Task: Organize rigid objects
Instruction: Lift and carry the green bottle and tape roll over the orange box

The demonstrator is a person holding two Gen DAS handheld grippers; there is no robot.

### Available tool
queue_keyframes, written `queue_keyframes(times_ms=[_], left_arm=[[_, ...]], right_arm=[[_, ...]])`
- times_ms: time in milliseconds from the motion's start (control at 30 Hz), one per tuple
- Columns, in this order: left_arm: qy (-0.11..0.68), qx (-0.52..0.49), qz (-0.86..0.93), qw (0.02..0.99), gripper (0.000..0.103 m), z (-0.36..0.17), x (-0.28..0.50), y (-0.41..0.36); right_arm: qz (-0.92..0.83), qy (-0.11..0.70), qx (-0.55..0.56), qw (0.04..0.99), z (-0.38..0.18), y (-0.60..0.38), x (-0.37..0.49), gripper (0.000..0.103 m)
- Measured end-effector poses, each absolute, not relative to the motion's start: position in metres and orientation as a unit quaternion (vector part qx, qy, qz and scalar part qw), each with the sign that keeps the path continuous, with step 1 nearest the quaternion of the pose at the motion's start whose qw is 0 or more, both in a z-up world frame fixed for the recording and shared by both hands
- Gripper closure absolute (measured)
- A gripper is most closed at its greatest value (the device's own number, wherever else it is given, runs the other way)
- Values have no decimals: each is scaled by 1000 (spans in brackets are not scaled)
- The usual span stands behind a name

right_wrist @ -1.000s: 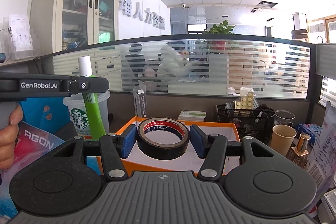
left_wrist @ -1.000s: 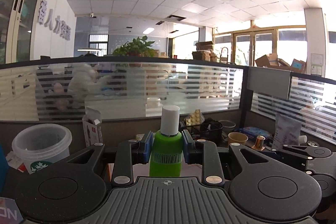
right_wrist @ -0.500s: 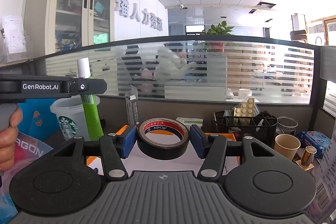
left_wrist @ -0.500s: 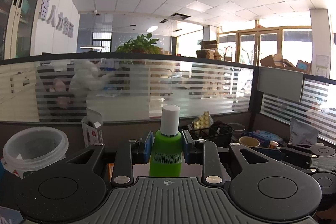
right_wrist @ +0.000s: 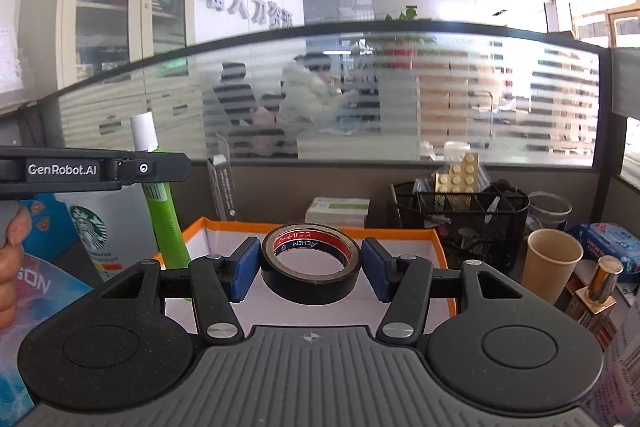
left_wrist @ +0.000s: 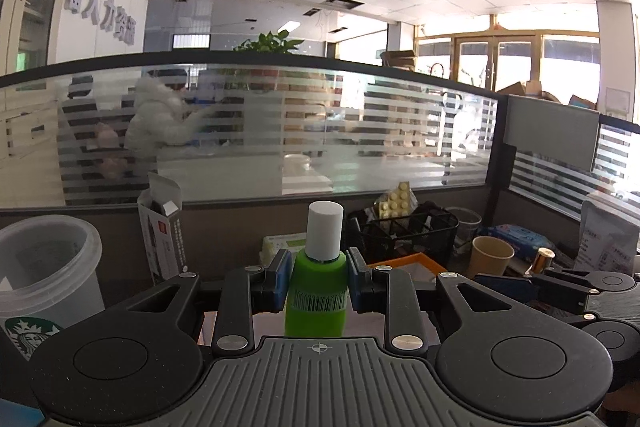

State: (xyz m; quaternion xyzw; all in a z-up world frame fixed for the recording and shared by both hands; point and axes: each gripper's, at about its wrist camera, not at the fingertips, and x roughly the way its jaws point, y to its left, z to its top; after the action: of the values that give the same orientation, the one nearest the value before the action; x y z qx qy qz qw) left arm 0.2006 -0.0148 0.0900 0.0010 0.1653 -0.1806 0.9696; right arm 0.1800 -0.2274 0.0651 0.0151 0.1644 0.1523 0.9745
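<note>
We carry both loads toward the orange-rimmed tray (right_wrist: pixel 436 239). Left gripper (left_wrist: pixel 318 281) jaws pinch the green bottle (left_wrist: pixel 316 303) upright; right gripper (right_wrist: pixel 311 269) jaws clamp the tape roll (right_wrist: pixel 311 267) above the tray. Next, we judge: lower, then release inside.

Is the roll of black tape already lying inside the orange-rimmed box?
No, the roll of black tape is clamped between the jaws of the right gripper, above the orange-rimmed box.
</note>
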Motion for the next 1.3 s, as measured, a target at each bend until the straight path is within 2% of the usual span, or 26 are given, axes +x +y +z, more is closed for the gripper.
queue_keyframes(times_ms=[633, 867, 1300], left_arm=[[220, -23, -191, 956, 76, 63, 228, -1], [241, -30, -197, 950, 75, 51, 238, 0], [241, -42, -191, 951, 73, 44, 249, 7]], right_arm=[[149, 221, -24, 963, 46, -218, 231, 50], [152, 267, -42, 951, 35, -213, 245, 50], [147, 304, -47, 940, 24, -204, 261, 50]])
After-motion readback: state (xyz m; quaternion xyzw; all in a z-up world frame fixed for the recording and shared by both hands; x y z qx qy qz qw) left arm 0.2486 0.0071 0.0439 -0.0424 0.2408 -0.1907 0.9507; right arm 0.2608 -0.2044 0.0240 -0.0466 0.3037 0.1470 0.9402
